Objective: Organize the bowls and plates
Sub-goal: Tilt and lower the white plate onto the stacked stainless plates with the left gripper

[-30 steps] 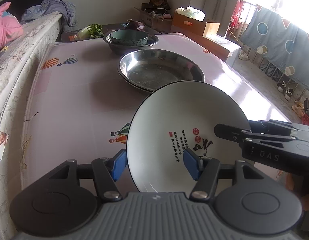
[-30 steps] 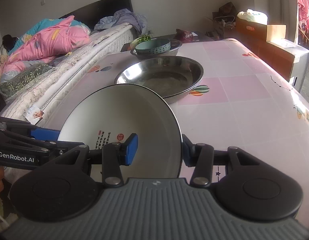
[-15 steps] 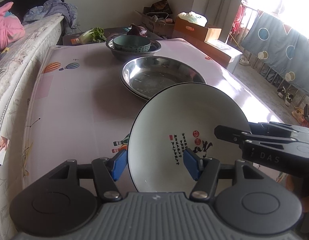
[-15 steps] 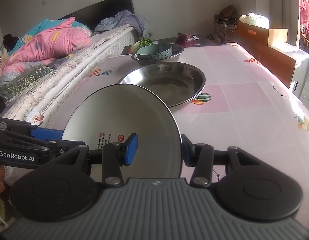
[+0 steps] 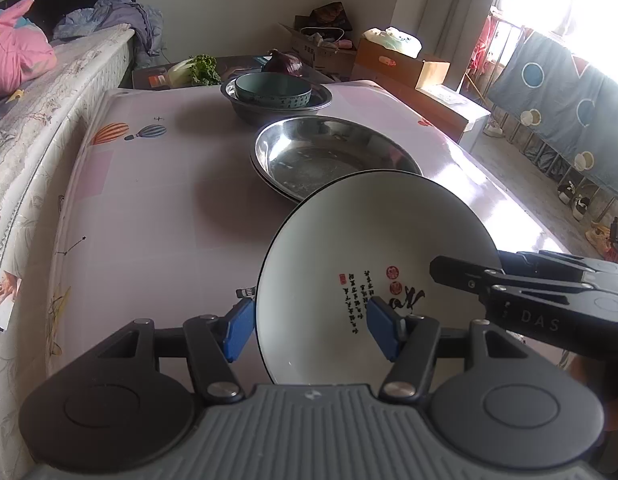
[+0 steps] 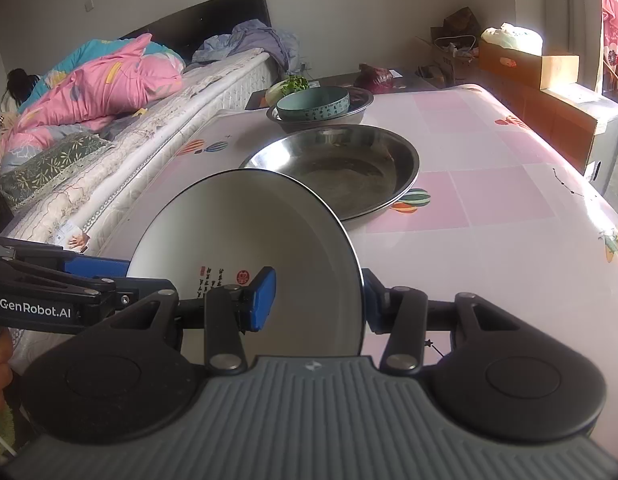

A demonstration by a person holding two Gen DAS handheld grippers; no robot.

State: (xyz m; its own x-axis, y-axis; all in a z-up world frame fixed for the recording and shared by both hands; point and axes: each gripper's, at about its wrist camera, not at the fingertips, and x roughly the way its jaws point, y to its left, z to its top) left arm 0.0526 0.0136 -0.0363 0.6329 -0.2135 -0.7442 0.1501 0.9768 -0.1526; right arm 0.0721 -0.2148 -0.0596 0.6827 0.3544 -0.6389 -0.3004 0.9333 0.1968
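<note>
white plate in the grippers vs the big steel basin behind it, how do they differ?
The white plate is ceramic, dark-rimmed, with calligraphy; the steel basin is plain reflective metal.
The plate is tilted, held off the table; the basin sits flat on it.
The plate is shallower than the basin.
Both are round and empty.

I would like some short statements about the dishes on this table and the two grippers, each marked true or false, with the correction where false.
1. Both grippers straddle the rim of the white plate. True: the left gripper and the right gripper each have one pad inside and one outside.
2. The white plate is plain. False: black writing and red stamps mark its inside.
3. A teal bowl sits inside a metal bowl. True.
4. The large steel pan holds vegetables. False: it holds no vegetables; the greens lie beyond the table.
5. The white plate lies flat on the table. False: it is tilted.
</note>
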